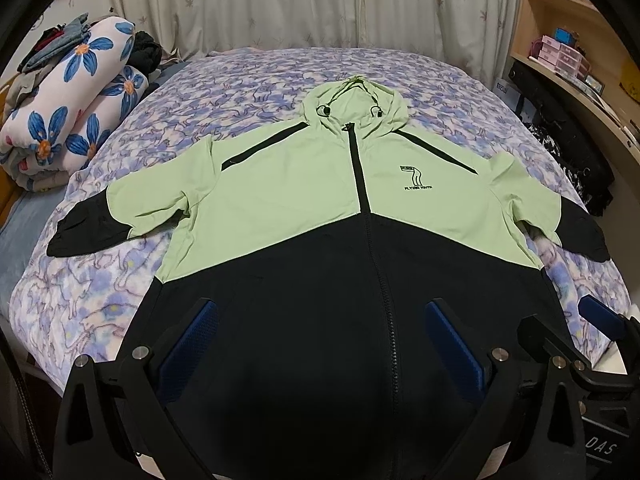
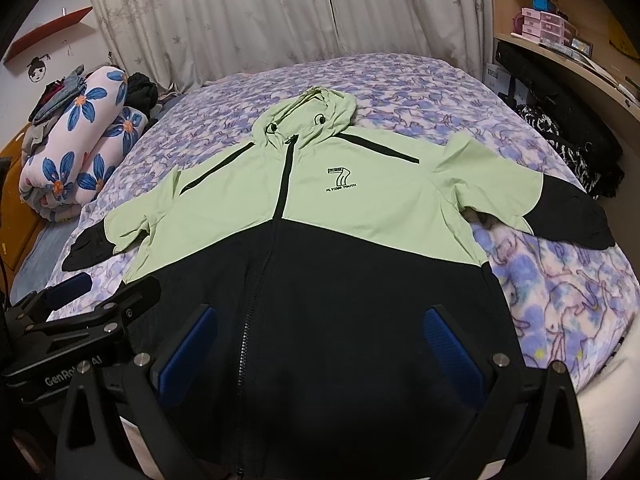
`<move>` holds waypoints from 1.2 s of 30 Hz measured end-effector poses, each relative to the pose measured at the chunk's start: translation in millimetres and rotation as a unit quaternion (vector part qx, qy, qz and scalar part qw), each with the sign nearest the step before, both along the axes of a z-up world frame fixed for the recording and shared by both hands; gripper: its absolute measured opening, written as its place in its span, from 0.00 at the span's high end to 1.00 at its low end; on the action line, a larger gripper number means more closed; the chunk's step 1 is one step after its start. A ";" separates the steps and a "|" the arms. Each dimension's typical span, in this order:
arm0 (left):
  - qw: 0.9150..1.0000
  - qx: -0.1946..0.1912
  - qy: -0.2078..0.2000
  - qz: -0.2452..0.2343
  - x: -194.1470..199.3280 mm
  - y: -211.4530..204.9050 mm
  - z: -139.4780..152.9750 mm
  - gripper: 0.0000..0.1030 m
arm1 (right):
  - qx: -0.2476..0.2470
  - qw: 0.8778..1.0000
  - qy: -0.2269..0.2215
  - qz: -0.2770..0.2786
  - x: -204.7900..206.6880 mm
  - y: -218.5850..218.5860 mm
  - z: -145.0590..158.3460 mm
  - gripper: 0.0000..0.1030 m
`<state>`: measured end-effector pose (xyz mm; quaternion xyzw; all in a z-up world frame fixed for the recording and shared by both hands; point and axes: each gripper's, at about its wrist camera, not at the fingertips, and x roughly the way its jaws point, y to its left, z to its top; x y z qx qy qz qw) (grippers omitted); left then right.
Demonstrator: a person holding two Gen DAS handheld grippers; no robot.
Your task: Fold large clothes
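Jacket flat on bed, zipped, hood far, hem near, chest print "FLYING YOUTH", left tongs and right tongs both released above hem

One hooded jacket lies on one bed; one rolled floral quilt sits beside; two tongs, left tongs and right tongs, gape wide.
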<state>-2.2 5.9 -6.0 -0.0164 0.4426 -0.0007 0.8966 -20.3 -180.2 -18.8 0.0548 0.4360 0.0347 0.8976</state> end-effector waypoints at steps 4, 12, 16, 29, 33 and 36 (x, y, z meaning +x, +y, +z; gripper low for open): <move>1.000 0.000 0.001 0.000 0.4 -0.4 -0.5 0.02 | 0.002 1.000 0.001 0.001 0.7 -0.4 -0.5 0.00; 1.000 0.002 0.002 0.001 0.3 -1.4 -1.9 0.02 | 0.009 1.000 0.004 0.001 -1.2 -4.0 -9.8 0.00; 1.000 0.003 0.002 0.002 0.0 -1.9 -3.0 0.02 | 0.015 1.000 0.006 0.002 0.1 -8.2 -11.8 0.00; 1.000 0.004 0.004 0.003 0.5 -1.1 -4.9 0.02 | 0.034 0.999 0.023 0.006 4.9 -10.2 -11.6 0.00; 1.000 -0.001 0.003 0.004 1.0 0.2 -6.0 0.02 | 0.038 0.999 0.023 0.009 5.2 -10.4 -11.4 0.00; 1.000 -0.002 0.001 0.005 1.6 0.8 -6.3 0.02 | 0.047 0.999 0.026 0.011 6.4 -11.2 -12.0 0.00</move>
